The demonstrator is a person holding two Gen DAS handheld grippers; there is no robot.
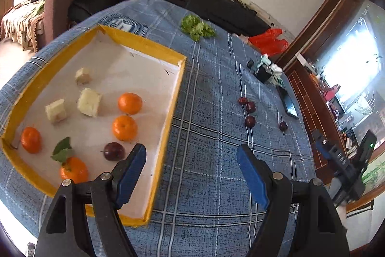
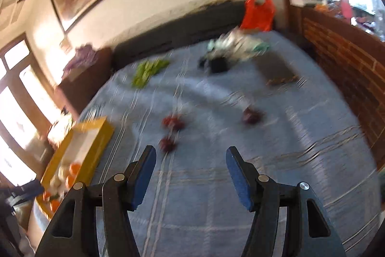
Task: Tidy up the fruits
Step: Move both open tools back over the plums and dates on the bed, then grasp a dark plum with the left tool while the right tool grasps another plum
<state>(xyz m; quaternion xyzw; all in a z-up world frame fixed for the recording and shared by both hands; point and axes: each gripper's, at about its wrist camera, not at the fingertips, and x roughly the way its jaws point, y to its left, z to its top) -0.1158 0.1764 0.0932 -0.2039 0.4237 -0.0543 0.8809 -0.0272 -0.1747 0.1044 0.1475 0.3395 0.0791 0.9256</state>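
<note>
We see the yellow-rimmed tray on the blue checked worktop. It holds four oranges, one of them with a leaf, three pale cut fruit pieces and one dark plum. Well apart to its right, four more dark red fruits lie loose on the cloth. No writing is legible to us. Our left tool hangs released beside the tray's near corner, grasping nothing. Our right tool, in a blurred view, is likewise spread and empty. Farther off lie leafy greens, a red bag and a phone.
</note>
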